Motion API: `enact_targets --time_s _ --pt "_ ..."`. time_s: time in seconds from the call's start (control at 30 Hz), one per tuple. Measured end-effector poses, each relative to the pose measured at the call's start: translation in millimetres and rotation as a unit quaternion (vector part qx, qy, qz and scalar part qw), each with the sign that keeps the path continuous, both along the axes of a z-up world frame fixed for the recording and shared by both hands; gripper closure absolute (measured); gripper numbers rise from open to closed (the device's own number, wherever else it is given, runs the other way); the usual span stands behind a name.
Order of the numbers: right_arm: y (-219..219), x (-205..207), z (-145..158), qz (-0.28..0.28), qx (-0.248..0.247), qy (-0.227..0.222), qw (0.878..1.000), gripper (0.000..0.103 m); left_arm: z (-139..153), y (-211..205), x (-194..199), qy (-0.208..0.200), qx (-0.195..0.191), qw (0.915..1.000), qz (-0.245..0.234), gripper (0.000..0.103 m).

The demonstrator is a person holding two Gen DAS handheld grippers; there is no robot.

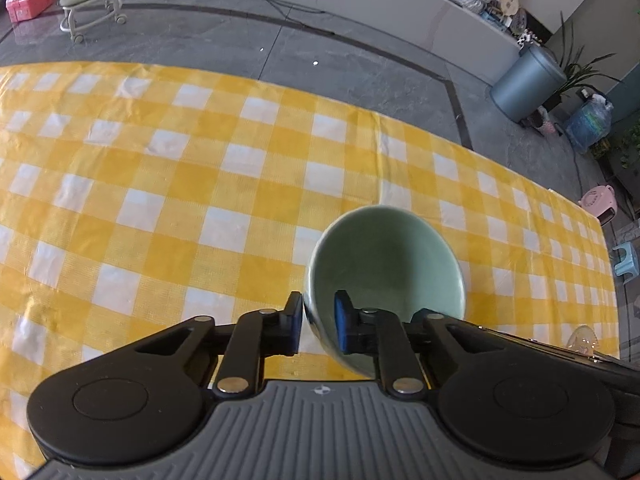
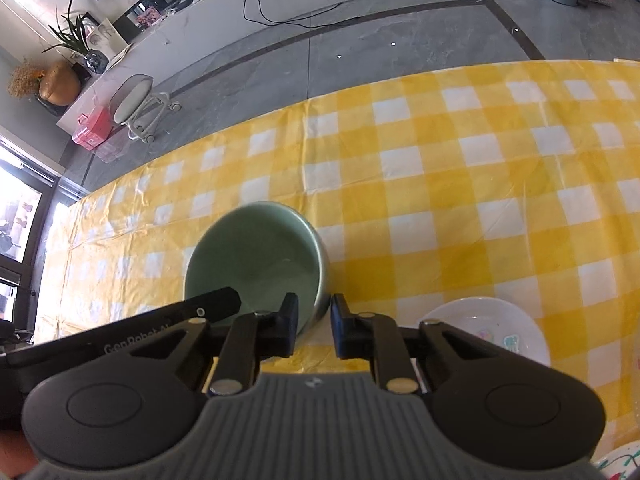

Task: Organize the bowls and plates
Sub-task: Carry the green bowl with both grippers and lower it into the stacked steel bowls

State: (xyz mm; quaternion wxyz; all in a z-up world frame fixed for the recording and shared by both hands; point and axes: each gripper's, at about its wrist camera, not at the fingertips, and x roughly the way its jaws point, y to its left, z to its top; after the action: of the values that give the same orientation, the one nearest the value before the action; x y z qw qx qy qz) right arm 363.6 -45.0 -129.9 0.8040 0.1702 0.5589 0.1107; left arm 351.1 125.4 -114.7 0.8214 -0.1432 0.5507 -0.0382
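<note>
You had both grippers on the same pale green glazed ceramic bowl (image 1: 384,268), which sat low and right of centre in the left wrist view and low and left of centre in the right wrist view (image 2: 256,264), over the yellow-and-white checked tabletop (image 1: 200,184).

Your left gripper (image 1: 319,322) was narrowed to a slim gap with the bowl's near wall pinched in it: one blue-padded finger (image 1: 295,320) pressed the outside of the rim, the other (image 1: 345,320) lay inside the bowl against the inner wall. The bowl looked tipped, its mouth turned partly toward the camera and its far rim higher in the frame.

Your right gripper (image 2: 314,322) straddled the rim on the bowl's right-hand side, with one finger (image 2: 289,320) inside the bowl and the other (image 2: 340,320) outside. The gap was narrow, but a sliver of space seemed to show beside the wall, so I cannot tell whether those fingers were truly clamped or only close around it. The black body of your left gripper (image 2: 160,332) crossed the lower left of that view, reaching into the bowl.

A white round plate with pastel printed shapes (image 2: 496,332) lay on the tabletop at the lower right of the right wrist view, near the bowl but apart from it, partly hidden behind the gripper body. The rim of another patterned dish (image 2: 624,460) peeked in at the bottom right corner.
</note>
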Motion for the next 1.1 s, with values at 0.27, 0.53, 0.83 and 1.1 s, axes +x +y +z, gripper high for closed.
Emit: enact_targets --time_s 0.27,0.53,0.83,1.1 --pt "1 -4 1 -0.014 -0.003 0.007 1.000 0.091 8 -5 -6 0.017 0.008 0.9997 0.013 0.090" --pt "-13 -42 39 -0.019 0.004 -0.016 1.000 0.092 49 -12 -47 -0.003 -0.004 0.9999 0.014 0.090" --pt "-39 -119 91 -0.015 0.032 -0.038 0.999 0.091 111 -28 -118 -0.034 -0.001 0.9994 0.006 0.090" --pt "-49 -201 141 -0.003 0.034 -0.070 0.997 0.091 150 -33 -186 -0.038 -0.014 0.9991 0.005 0.091"
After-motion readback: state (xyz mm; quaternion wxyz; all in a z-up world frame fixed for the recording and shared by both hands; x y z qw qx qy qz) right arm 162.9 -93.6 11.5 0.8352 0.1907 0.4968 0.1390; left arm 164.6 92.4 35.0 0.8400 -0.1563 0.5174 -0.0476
